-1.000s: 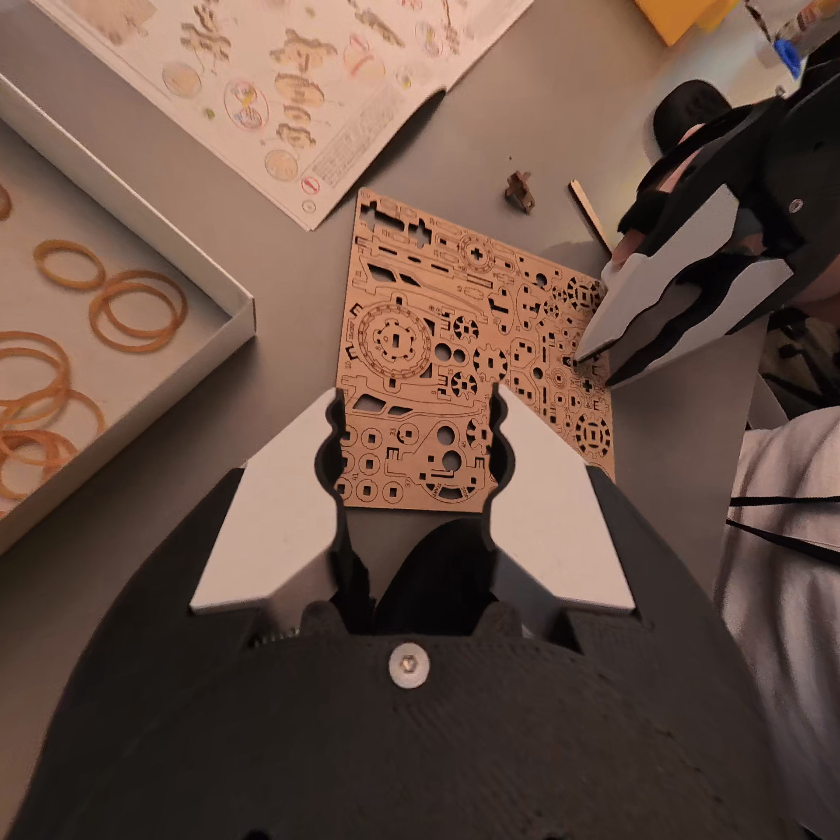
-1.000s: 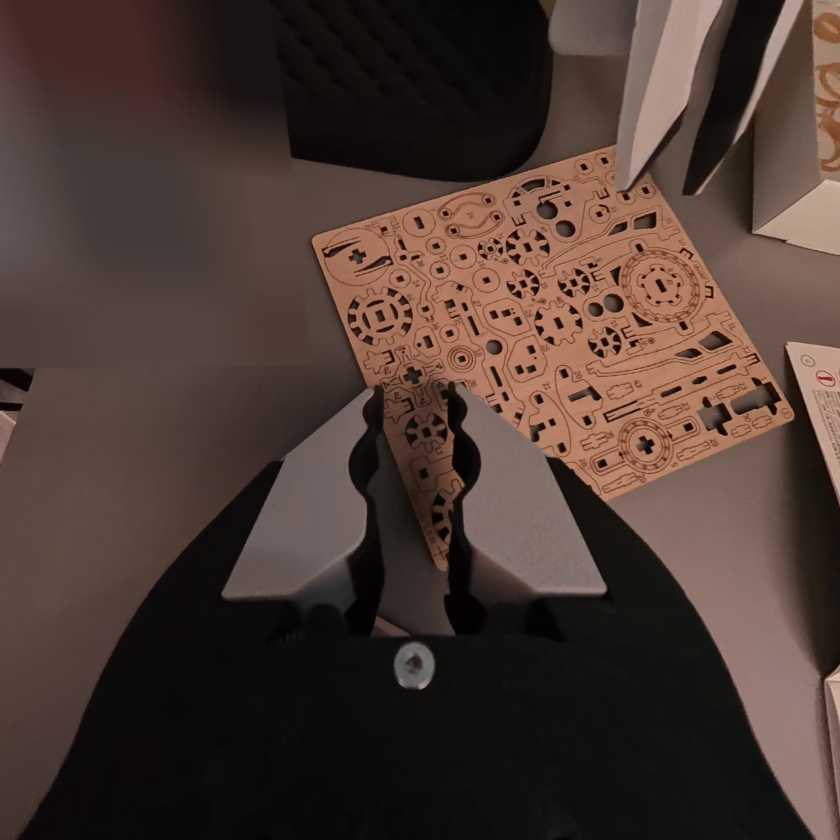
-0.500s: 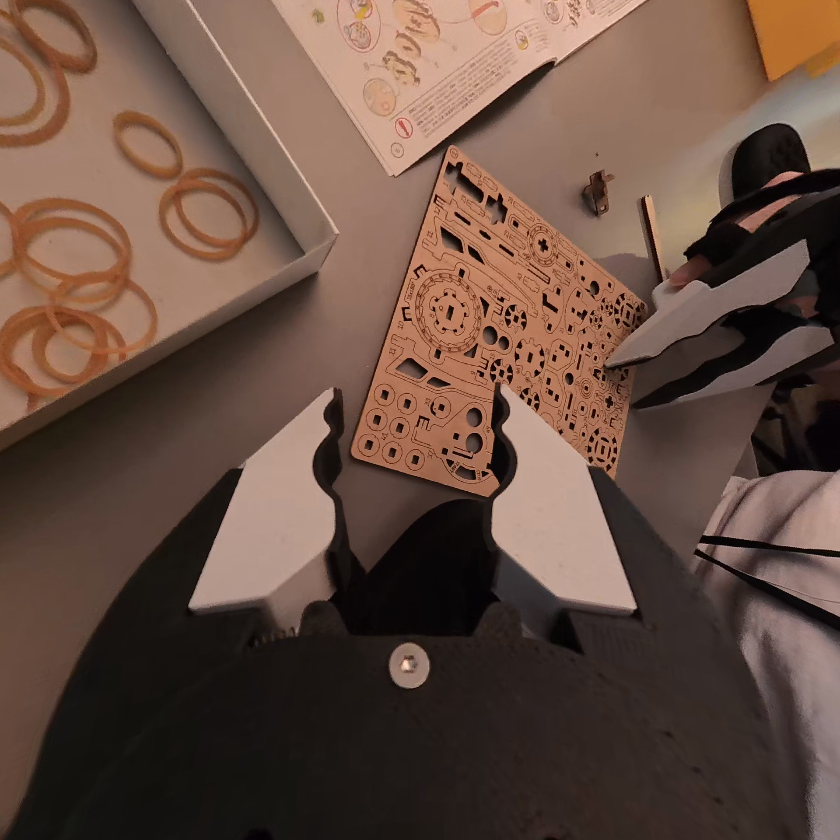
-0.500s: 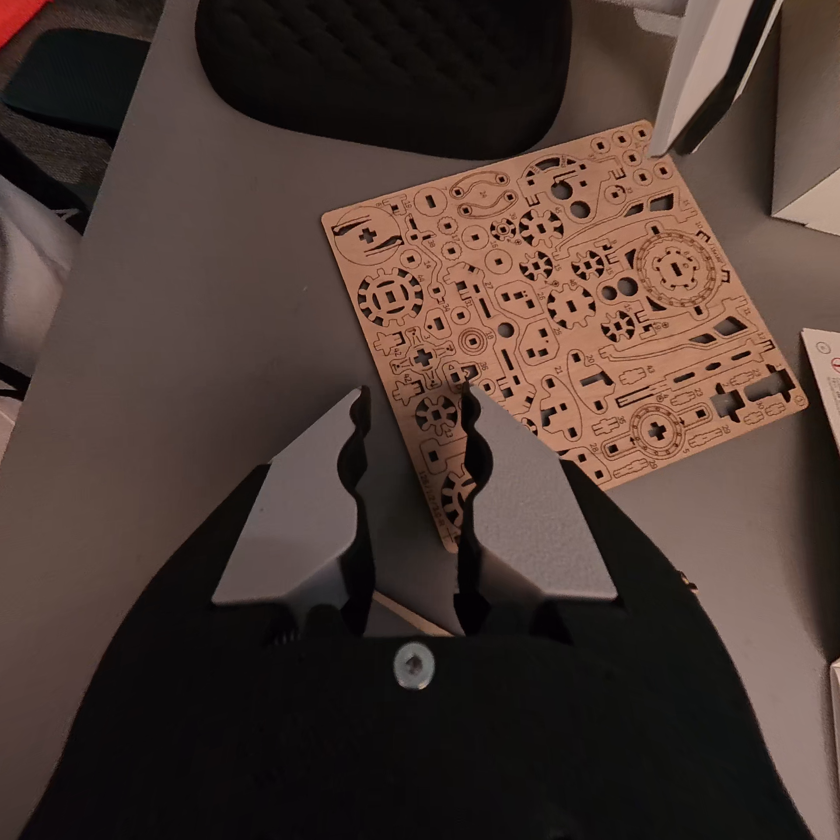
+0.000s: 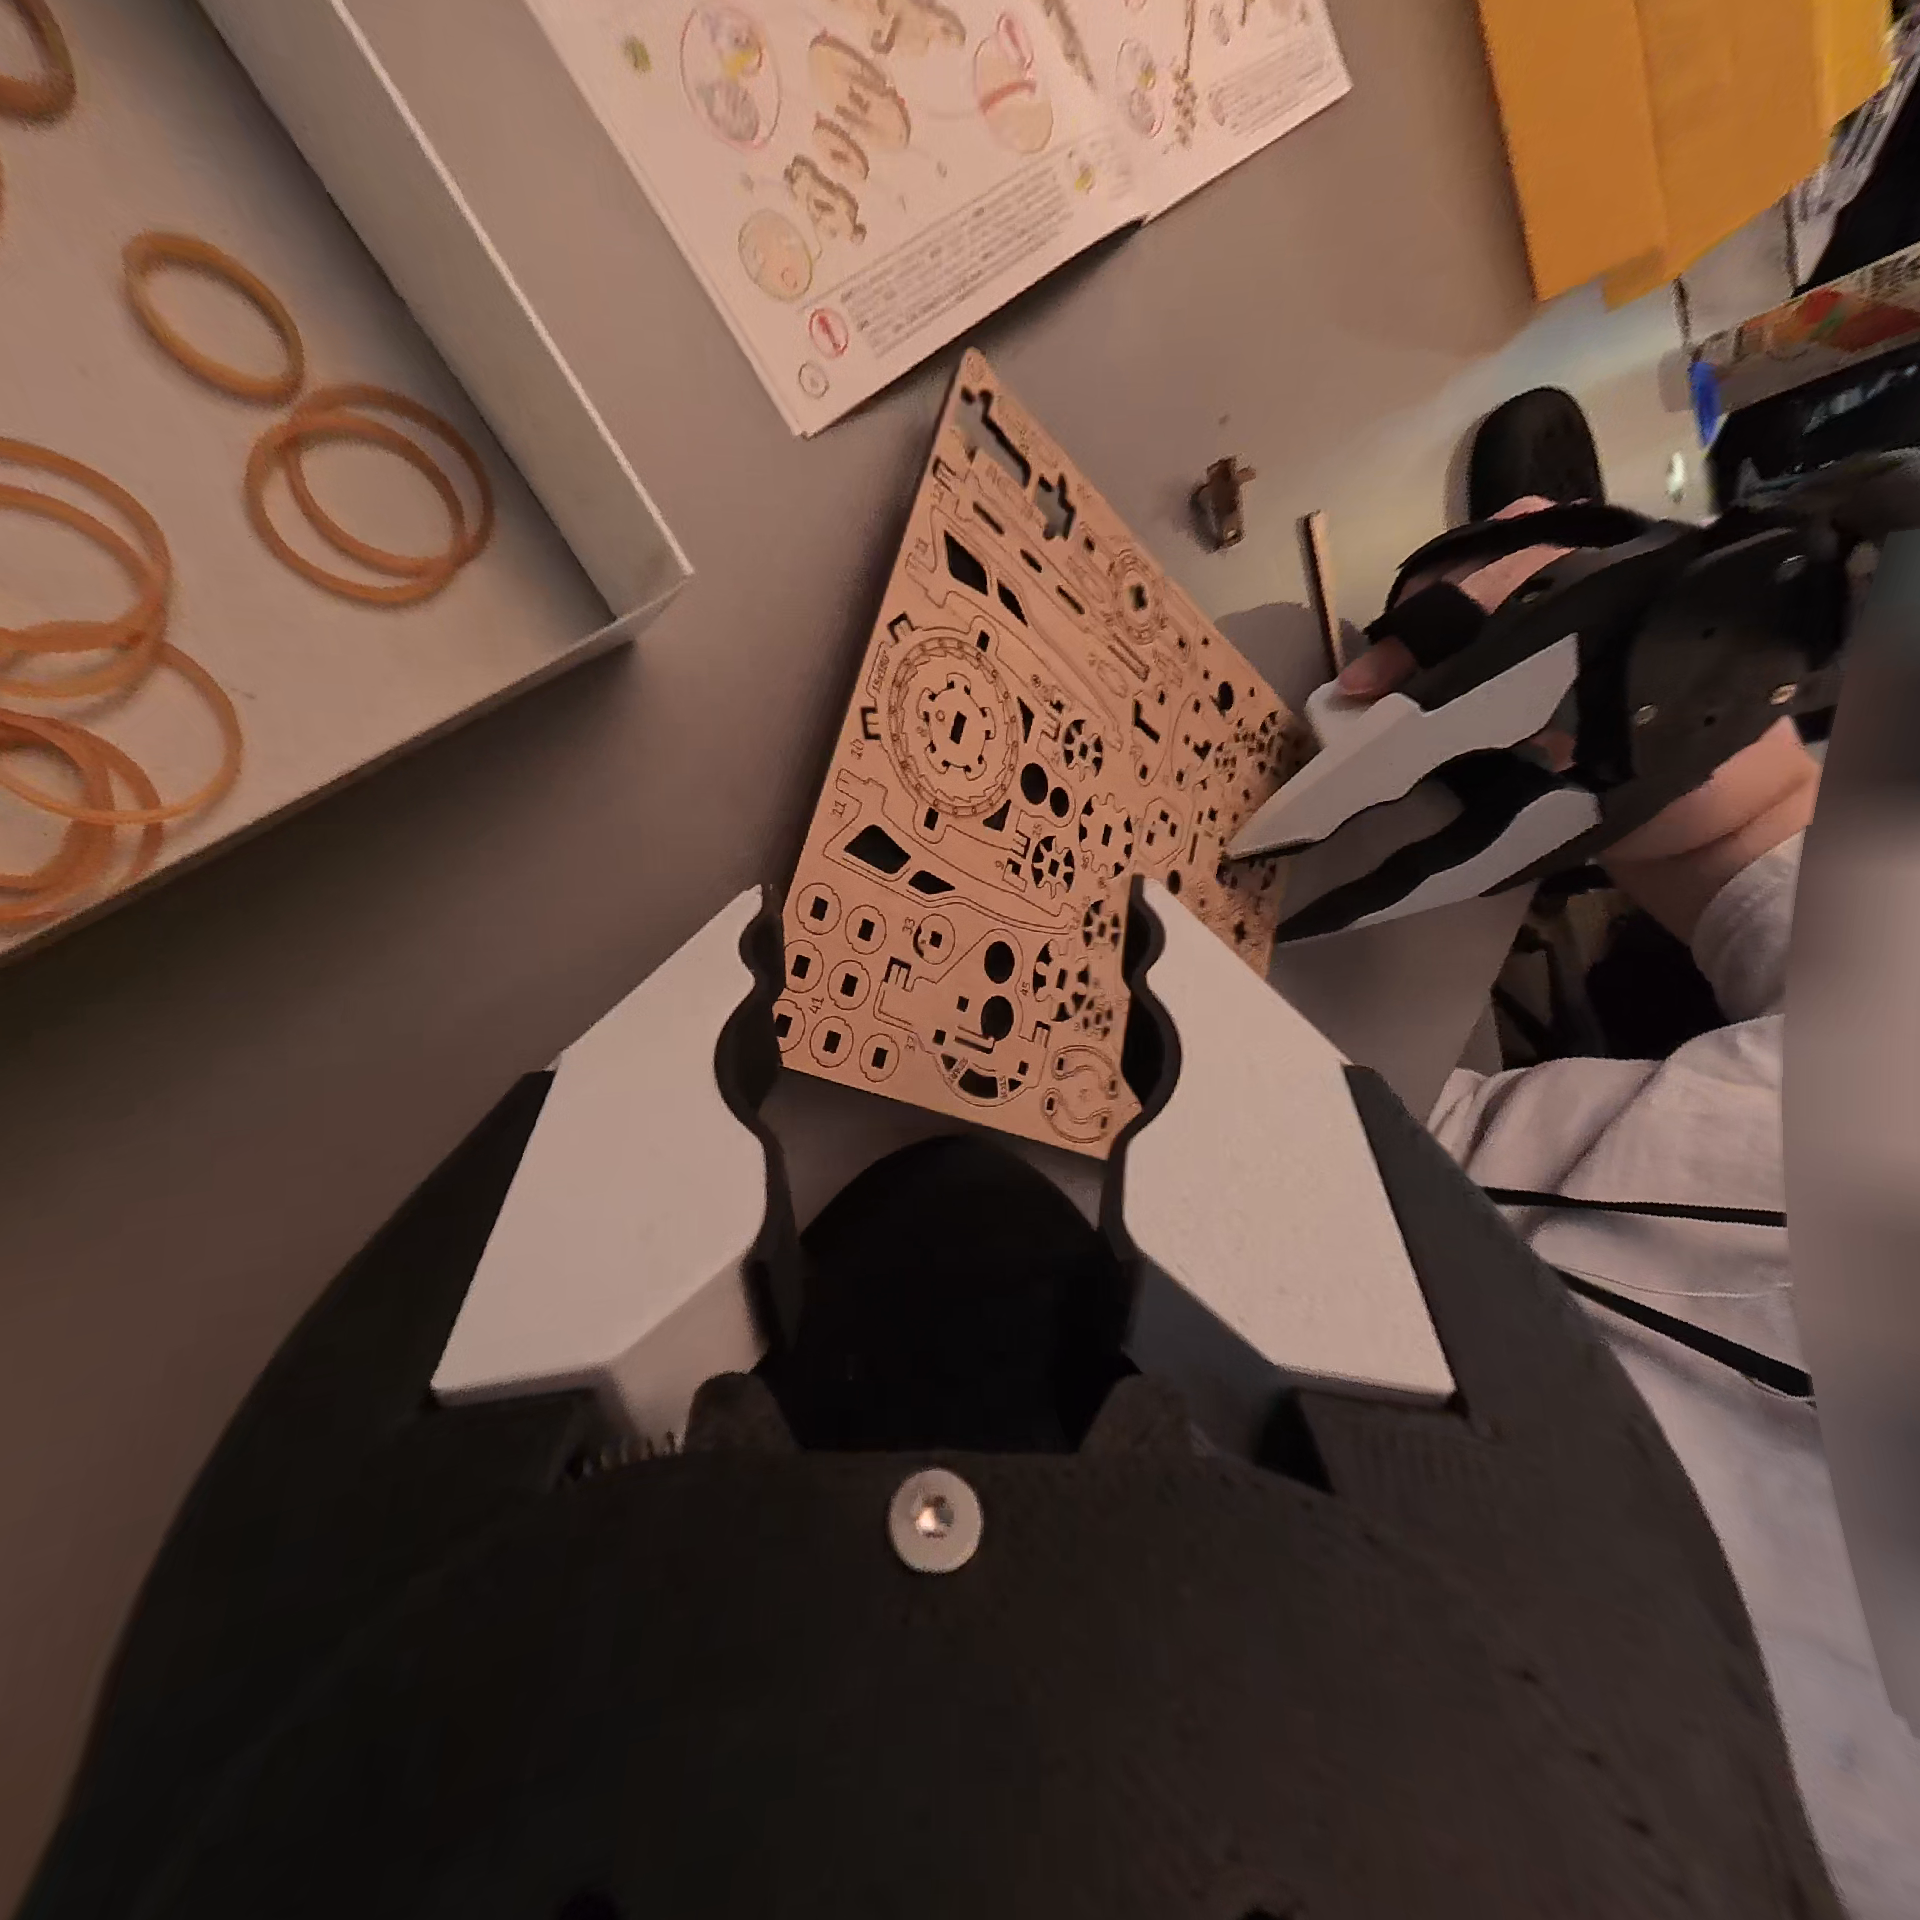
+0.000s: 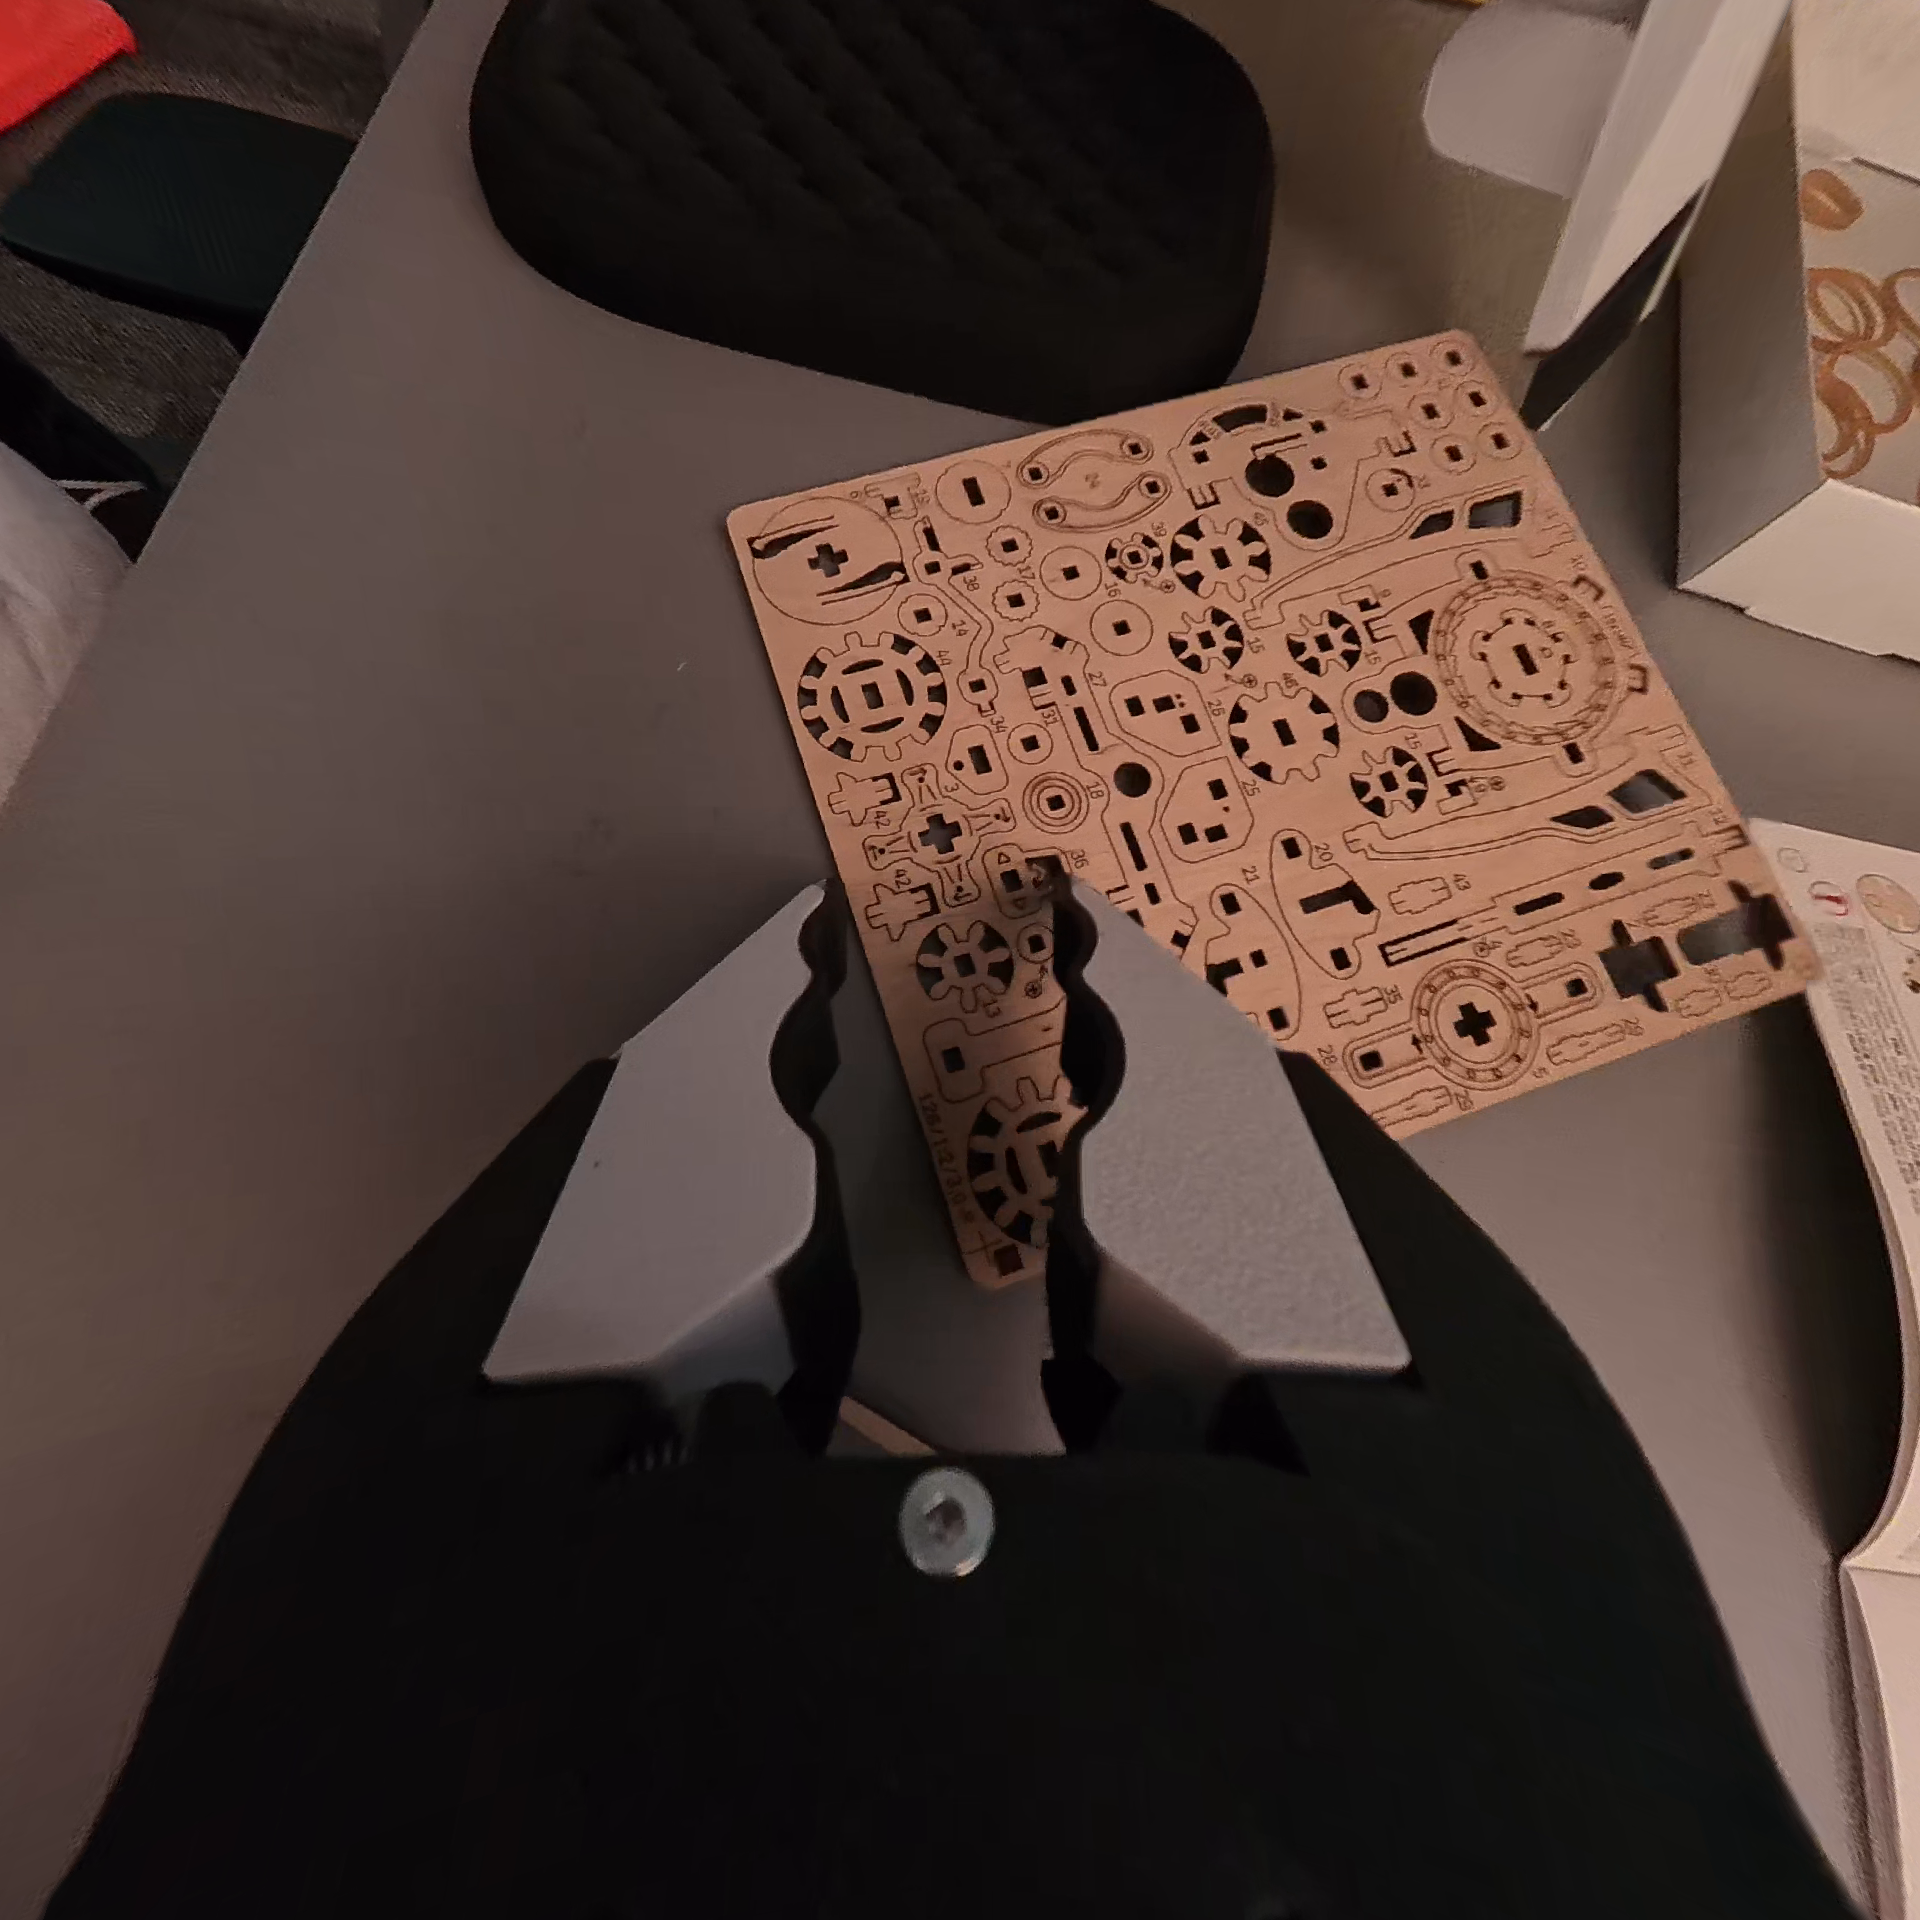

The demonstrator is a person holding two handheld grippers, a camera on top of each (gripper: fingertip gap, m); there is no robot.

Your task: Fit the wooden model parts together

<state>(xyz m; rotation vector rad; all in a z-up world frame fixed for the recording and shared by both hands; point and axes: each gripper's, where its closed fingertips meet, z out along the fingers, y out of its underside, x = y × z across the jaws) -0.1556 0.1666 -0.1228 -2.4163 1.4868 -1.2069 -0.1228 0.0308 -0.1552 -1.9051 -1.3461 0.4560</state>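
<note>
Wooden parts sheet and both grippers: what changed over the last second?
The left gripper swung left, bringing more of the rubber-band tray into view. The right gripper, already open, opened a little wider over the wooden sheet edge. Nothing was gripped or released; the sheet stayed flat on the table.

My black grippers with pale grey fingers (image 5: 634, 1164) frame a tan wooden sheet (image 6: 1278, 727) laser-cut in dark outlines of gears and circles, beside tan rubber bands (image 5: 364, 494) in a white box (image 5: 447, 260), on a grey table (image 6: 436, 727), near a black quilted pad (image 6: 862, 177).
</note>
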